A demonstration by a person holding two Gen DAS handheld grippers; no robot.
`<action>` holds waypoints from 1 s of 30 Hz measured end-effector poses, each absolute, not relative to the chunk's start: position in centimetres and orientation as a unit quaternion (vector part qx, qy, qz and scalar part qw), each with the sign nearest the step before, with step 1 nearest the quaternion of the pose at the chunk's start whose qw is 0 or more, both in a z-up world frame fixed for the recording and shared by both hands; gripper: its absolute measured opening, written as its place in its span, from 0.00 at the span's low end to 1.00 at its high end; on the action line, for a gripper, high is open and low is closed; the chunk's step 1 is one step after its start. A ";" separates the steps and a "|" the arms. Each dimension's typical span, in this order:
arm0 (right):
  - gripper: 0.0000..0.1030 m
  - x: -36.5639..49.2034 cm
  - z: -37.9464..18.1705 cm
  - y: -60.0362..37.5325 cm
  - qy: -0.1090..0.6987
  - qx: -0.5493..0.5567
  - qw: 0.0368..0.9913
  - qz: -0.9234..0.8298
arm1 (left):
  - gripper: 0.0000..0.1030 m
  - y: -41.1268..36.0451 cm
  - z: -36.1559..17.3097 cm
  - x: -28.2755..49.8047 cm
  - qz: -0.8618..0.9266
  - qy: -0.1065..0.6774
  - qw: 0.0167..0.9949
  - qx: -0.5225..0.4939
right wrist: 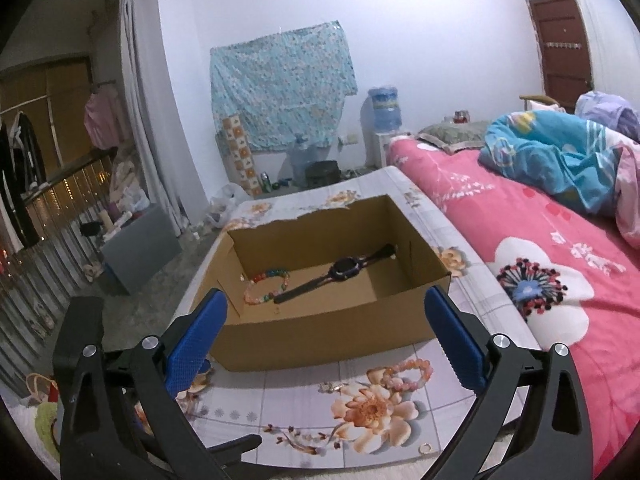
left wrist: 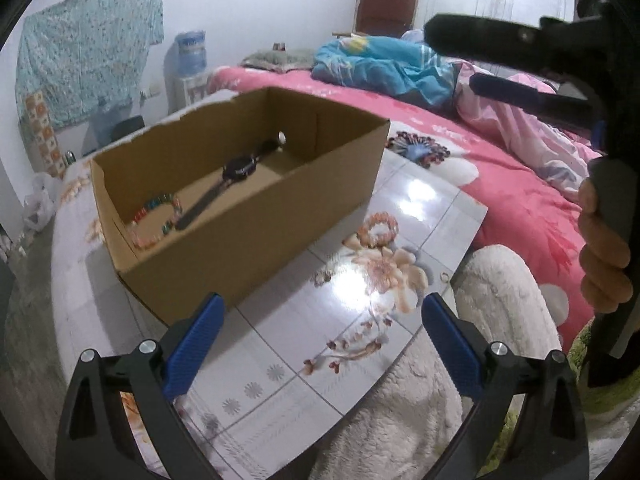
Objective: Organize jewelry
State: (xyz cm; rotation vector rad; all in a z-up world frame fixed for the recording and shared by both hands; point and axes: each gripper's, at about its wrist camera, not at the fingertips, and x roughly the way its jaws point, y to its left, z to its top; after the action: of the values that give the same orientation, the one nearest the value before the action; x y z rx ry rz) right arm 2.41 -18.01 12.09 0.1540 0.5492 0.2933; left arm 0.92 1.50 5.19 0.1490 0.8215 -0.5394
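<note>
Box [right wrist: 320,332]: open cardboard, holds my watch [right wrist: 344,270] and a bead bracelet [right wrist: 266,286].
Table [right wrist: 280,392]: pink bracelet [right wrist: 408,374] outside box.
My grippers, left [left wrist: 320,336] and right [right wrist: 326,330]: both spread wide, empty.

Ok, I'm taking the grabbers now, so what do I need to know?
Left gripper: open, empty.
Right gripper: open, empty.
Brown cardboard box on the floral tiled tabletop already holds the black wristwatch and the multicoloured bead bracelet.
Left out in front of the box: the pink-orange bead bracelet, a small beaded piece and a small gold ring near the edge.
Put those in next.
</note>
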 end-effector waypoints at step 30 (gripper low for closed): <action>0.92 2.2 7.2 -16.1 0.333 -0.016 0.942 0.050 | 0.94 2.8 -3.0 4.0 -0.175 0.464 0.861 0.115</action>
State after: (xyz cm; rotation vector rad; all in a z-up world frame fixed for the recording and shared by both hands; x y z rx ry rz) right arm 2.22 -16.10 7.21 -0.0318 0.6789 0.1028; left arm 3.99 2.80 -3.02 0.2412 0.9739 -0.3674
